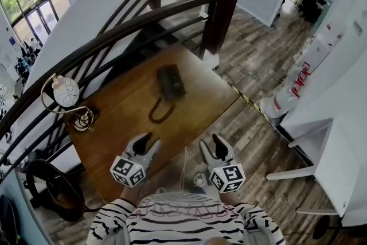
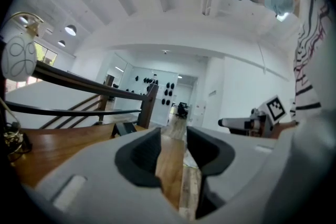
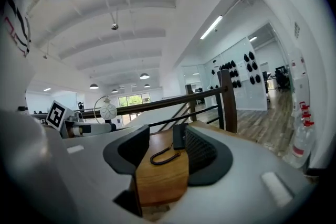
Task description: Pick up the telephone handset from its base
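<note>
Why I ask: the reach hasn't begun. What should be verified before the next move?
1. Left tool open and empty: jaws apart, ok.
2. Right tool open and empty: jaws apart, ok.
3. Right tool aimed at the telephone: it shows between the jaws in the right gripper view, ok.
4. Handset seated on base: one dark shape, cannot tell.
5. Approach free: cord loops on the near side, not ok.
6. Lamp apart from the telephone, at the table edge: ok.
</note>
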Motion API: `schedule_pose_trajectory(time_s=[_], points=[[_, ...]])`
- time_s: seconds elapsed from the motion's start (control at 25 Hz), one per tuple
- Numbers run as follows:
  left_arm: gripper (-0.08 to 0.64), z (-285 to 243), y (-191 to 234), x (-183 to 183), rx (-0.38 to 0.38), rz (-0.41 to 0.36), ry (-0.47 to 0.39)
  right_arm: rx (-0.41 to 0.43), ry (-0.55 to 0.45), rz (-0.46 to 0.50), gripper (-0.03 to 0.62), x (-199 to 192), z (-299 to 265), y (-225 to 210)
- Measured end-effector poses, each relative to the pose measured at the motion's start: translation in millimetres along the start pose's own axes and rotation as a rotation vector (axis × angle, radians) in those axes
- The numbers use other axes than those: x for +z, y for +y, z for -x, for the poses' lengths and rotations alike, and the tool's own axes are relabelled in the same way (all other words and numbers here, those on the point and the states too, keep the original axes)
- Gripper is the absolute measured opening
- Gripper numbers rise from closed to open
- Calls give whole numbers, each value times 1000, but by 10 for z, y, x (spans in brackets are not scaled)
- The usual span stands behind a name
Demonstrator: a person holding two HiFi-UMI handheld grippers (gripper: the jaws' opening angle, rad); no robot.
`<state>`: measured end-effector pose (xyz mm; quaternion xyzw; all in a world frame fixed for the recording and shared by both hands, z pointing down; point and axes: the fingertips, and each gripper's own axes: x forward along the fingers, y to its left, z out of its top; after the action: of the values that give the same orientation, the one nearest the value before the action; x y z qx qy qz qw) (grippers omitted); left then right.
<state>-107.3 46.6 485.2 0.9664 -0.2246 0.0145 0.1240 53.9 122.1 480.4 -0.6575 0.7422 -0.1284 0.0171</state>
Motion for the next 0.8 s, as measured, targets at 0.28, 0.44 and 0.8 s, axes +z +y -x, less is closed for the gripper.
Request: schedule_pose_trajectory(time_s=[0.28,0.44,0.8], points=[[167,-681,-88,11,97,10,-17,138,13,33,206,216,-368,-637],[179,-931,-163,-16,155,12,-15,208,24,39,212,261,-496,-927],[182,-1312,-211,146,294,-27,-44,340,55,65,216,366,-675,-1442]])
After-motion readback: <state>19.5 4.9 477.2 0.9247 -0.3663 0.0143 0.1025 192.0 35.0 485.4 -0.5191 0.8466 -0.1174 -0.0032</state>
